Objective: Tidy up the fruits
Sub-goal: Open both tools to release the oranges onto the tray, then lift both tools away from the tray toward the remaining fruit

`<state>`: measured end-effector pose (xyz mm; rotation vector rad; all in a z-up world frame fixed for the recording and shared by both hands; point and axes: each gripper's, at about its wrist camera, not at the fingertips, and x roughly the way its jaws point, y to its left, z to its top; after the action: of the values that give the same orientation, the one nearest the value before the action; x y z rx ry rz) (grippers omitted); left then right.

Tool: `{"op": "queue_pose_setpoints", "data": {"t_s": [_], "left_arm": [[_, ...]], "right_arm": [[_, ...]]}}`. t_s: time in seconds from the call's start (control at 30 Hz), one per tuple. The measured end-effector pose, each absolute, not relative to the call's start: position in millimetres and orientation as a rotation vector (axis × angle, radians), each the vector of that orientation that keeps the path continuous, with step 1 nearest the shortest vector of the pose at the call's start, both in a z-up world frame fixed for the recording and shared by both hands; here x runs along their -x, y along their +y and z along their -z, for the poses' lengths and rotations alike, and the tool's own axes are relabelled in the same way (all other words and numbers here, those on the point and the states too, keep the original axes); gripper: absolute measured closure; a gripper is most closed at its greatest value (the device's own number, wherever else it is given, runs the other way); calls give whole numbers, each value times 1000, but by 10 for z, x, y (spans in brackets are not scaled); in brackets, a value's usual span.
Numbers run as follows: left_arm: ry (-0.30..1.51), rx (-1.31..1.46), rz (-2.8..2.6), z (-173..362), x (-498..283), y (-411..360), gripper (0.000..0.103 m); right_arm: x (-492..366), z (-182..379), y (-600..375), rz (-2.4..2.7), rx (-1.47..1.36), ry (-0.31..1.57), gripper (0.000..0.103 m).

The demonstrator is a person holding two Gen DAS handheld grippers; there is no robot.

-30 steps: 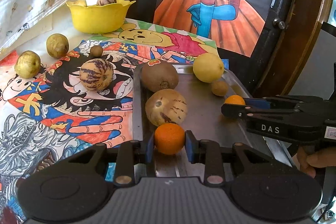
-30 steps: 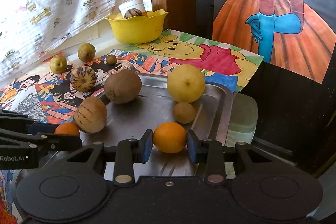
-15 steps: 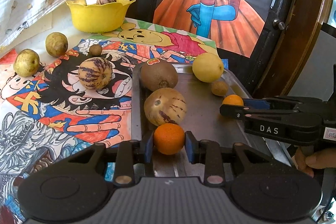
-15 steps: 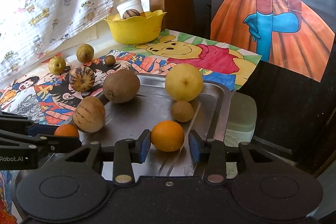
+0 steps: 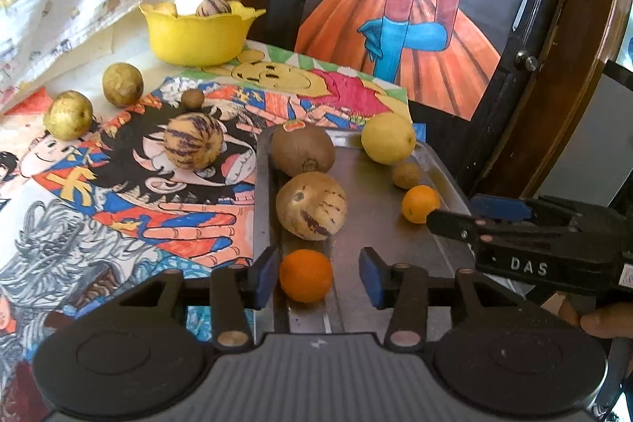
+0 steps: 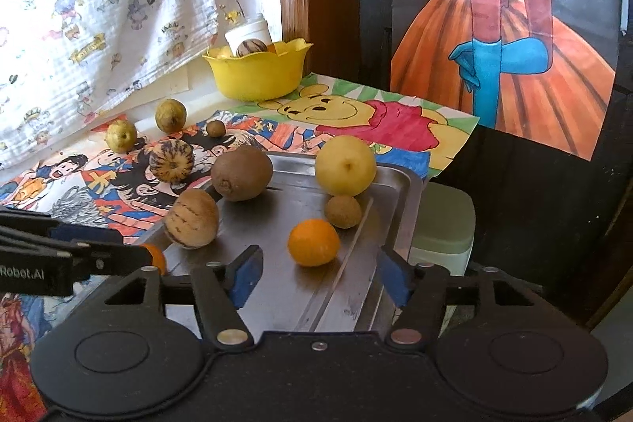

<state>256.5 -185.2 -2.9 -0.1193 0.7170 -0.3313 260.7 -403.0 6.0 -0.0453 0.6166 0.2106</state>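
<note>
Two oranges lie on the metal tray [image 5: 379, 228]. One orange [image 5: 305, 275] rests at the tray's near left corner between the blue pads of my left gripper [image 5: 316, 277], whose jaws are opening; the right pad stands clear of it. The other orange [image 6: 313, 242] sits just ahead of my right gripper [image 6: 318, 277], whose jaws are opening wide with nothing between them. Also on the tray are a brown kiwi [image 5: 302, 149], a striped tan melon [image 5: 311, 205], a yellow fruit [image 5: 388, 143] and a small brown fruit [image 5: 406, 175].
A yellow bowl [image 5: 198, 38] with fruit and a white cup stands at the back. On the drawings left of the tray lie a striped melon [image 5: 194, 141], two yellow-green fruits [image 5: 68, 114] and a small brown one [image 5: 192, 98]. A pale lidded box [image 6: 443, 224] sits right of the tray.
Both grippers were shut on their oranges and have spread their jaws off them. The right gripper has drawn back a little, leaving its orange on the tray ahead of it.
</note>
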Motion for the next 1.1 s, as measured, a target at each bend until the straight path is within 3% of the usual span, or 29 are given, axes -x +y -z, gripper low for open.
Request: {"op": "queue_pose_setpoints", "data": {"t_s": [0.17, 0.3, 0.5, 1.1], "left_arm": [[692, 135, 297, -88, -2402, -1761, 40], [661, 146, 256, -193, -2247, -1673, 21], [618, 159, 218, -338, -2004, -1552, 1], [660, 102, 158, -330, -1232, -999, 1]], "right_arm": [[-2386, -178, -4048, -200, 41, 591, 25], [-2189, -284, -4047, -200, 27, 572, 17], [-1847, -416, -3957, -212, 12, 545, 4], [-909, -466, -3366, -207, -74, 657, 1]]}}
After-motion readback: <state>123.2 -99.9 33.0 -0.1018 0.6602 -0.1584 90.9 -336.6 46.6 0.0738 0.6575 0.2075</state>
